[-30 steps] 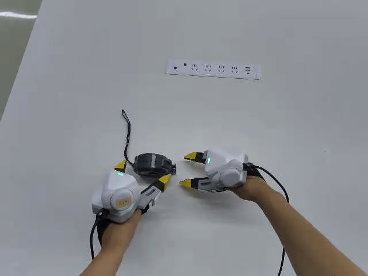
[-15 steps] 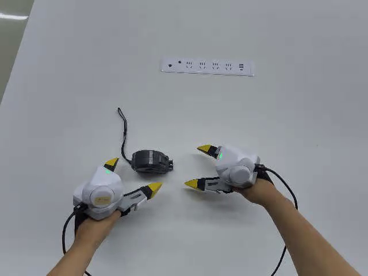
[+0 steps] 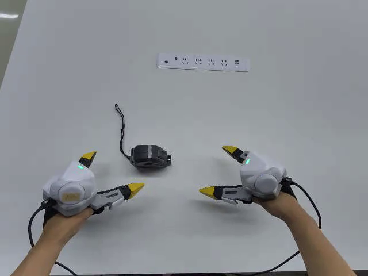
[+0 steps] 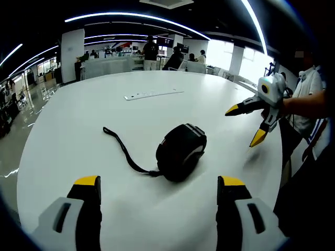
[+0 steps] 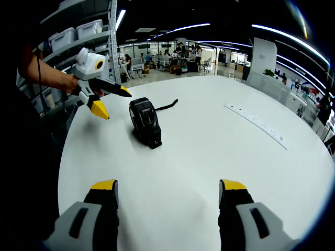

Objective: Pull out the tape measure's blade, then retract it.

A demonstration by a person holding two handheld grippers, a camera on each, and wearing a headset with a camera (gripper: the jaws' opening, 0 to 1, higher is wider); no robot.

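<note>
The black tape measure [image 3: 149, 156] lies on the white table [image 3: 287, 109], its black wrist strap [image 3: 119, 127] trailing away toward the far left. No blade shows outside its case. In the left gripper view the tape measure [image 4: 181, 151] sits ahead of the jaws; in the right gripper view the tape measure [image 5: 145, 121] stands well ahead and to the left. My left gripper [image 3: 112, 172] is open, to the near left of the case and apart from it. My right gripper [image 3: 220, 171] is open too, to the near right, holding nothing.
A white power strip [image 3: 203, 62] lies flat at the far side of the table. The table's left edge [image 3: 10, 63] runs along a grey floor. Cables trail from both grippers toward the near edge. The right gripper [image 4: 255, 115] shows in the left gripper view.
Both grippers have drawn back from the tape measure, the left to the near left and the right to the near right. The tape measure stays lying on the table.
</note>
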